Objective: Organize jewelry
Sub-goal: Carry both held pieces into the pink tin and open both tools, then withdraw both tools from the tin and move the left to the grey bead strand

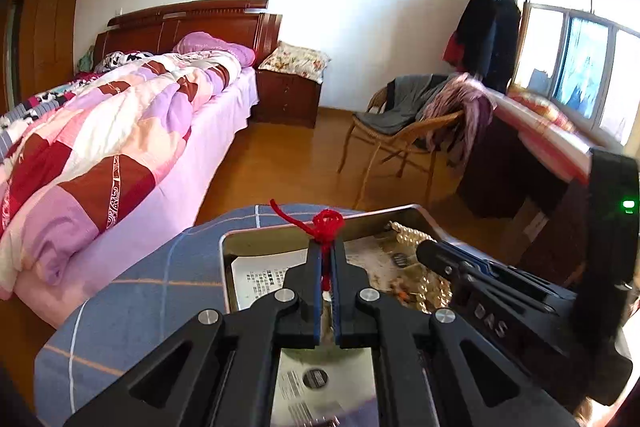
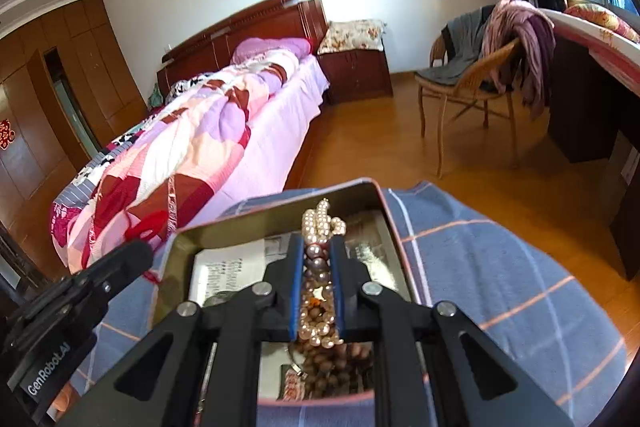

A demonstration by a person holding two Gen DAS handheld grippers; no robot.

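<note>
Nearest you, your left tongs [image 1: 326, 247] are clamped on a red knotted cord [image 1: 326, 223], held over the near-left part of the metal tin [image 2: 176, 247]. Your right tongs [image 2: 318, 247] are pinched on a bundle of pearl strands [image 2: 320, 223], raised over the tin's middle. Both pieces look mid-sort, neither laid down yet. Count one tin, one red cord, several pearl strands too tangled to number, and printed papers lining the bottom. The tin sits on a blue checked cloth [image 2: 480, 267]; beyond lies the bed [image 2: 224, 131].
</note>
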